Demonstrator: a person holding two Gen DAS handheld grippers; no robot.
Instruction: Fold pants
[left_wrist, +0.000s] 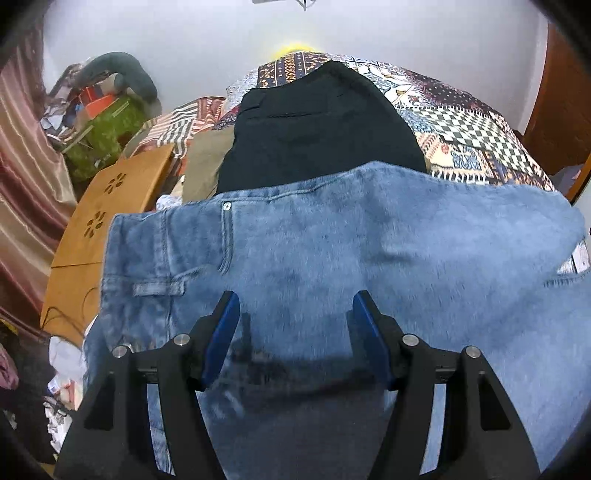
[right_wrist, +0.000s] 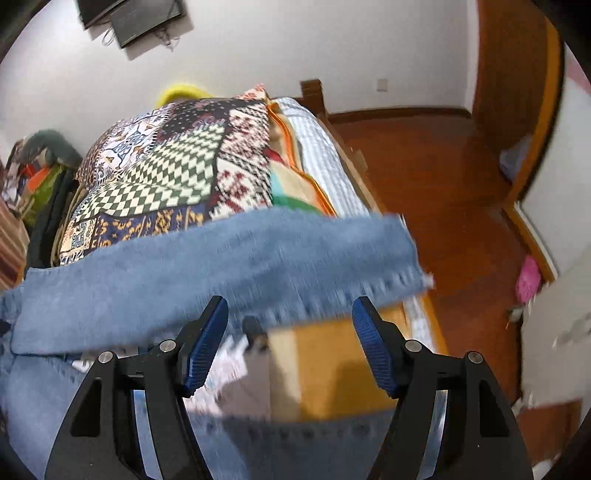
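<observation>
Two tools, left tool (left_wrist: 291, 310) and right tool (right_wrist: 290, 314), hover with jaws apart over light-blue jeans (left_wrist: 332, 240) on the bed (right_wrist: 177, 170) (frayed hem (right_wrist: 369, 291) blurred); clamp matching edges, fold evenly.

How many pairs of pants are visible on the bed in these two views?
3: the light blue denim jeans nearest the open fingers, the black folded pants behind them, and khaki folded pants left of the black pair. More may be hidden underneath.
</observation>
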